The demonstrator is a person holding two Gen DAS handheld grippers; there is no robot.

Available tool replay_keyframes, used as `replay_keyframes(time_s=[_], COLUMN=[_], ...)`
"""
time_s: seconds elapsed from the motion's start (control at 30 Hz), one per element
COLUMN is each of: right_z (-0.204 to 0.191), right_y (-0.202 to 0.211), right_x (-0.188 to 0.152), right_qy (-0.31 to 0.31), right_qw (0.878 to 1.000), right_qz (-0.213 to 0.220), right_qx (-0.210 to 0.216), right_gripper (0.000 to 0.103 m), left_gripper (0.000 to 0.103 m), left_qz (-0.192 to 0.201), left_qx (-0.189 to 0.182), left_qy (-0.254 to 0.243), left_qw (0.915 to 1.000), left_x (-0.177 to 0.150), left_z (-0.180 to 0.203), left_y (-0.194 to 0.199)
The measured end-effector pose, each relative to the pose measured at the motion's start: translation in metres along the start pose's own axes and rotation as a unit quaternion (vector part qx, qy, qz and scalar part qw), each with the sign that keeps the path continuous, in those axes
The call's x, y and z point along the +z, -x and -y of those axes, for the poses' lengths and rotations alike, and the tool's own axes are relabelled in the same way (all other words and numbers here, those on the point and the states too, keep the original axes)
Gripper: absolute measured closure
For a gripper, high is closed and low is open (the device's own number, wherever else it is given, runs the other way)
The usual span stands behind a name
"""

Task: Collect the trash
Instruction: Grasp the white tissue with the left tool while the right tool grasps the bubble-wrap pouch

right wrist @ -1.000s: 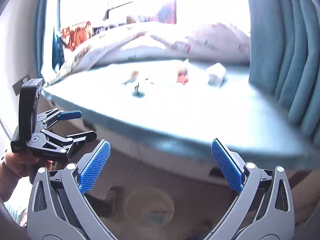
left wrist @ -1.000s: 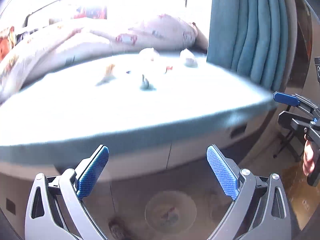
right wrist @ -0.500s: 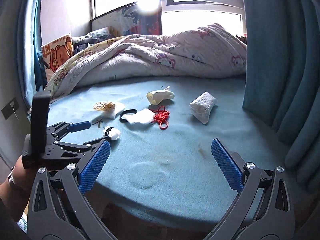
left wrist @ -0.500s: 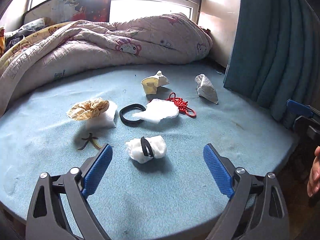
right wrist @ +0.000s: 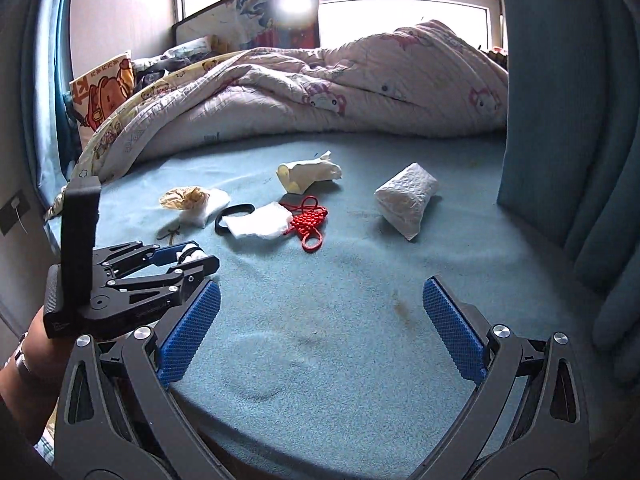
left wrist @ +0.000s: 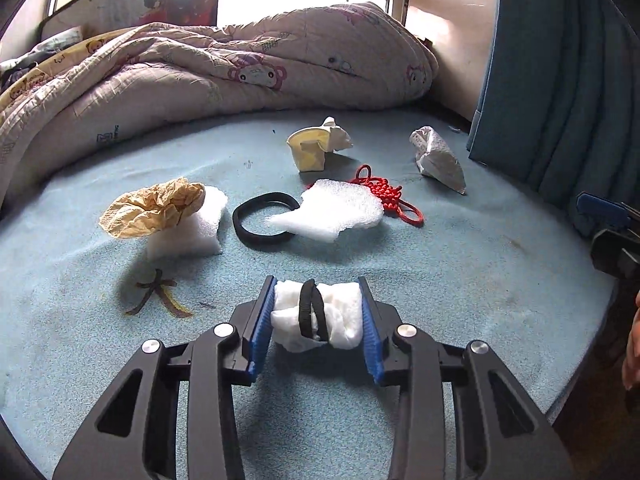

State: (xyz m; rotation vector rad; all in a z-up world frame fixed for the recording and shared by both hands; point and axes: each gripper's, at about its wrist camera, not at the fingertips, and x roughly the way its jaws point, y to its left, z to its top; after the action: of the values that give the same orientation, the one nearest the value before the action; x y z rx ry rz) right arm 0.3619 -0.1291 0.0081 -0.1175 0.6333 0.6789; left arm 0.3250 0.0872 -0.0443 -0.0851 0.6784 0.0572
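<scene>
Left claw (left wrist: 318,322), just closing, grasping foam wad (left wrist: 316,316); soft foam may slip, black band (left wrist: 311,314) snag. Right claw (right wrist: 320,332) released, idle.

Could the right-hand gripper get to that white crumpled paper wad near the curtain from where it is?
Probably yes. The right gripper is open and empty, and only bare blue bedspread lies between it and the paper wad; the curtain hangs beside, not across.
</scene>
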Motion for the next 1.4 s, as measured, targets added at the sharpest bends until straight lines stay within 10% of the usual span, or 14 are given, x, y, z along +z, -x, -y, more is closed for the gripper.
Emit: replay_keyframes(time_s=[0.63,0.73,1.4], right_z=[0.089,0.09,-0.019], right_y=[-0.162,-0.18,-0.009], right_x=[0.081,0.081,0.033], right_qy=[-0.129,-0.125,-0.008], right_qw=[0.985,0.983,1.0], right_qz=[-0.087,-0.113,-0.019], right_qx=[-0.074,-0.075,0.02], right_gripper=[0.006,0.045,0.052], left_gripper=[0.068,0.068,0.068], left_qz=[0.026,0.026,0.036], left_qx=[-0.001,-0.007,-0.011], left_qy=[0.0,0.004,0.023], left_qw=[0.9997,0.9996,0.999], left_x=[0.01,0.007,-0.022], left_z=[-0.034,-0.036,-0.039], left_y=[0.021,0.017,0.092])
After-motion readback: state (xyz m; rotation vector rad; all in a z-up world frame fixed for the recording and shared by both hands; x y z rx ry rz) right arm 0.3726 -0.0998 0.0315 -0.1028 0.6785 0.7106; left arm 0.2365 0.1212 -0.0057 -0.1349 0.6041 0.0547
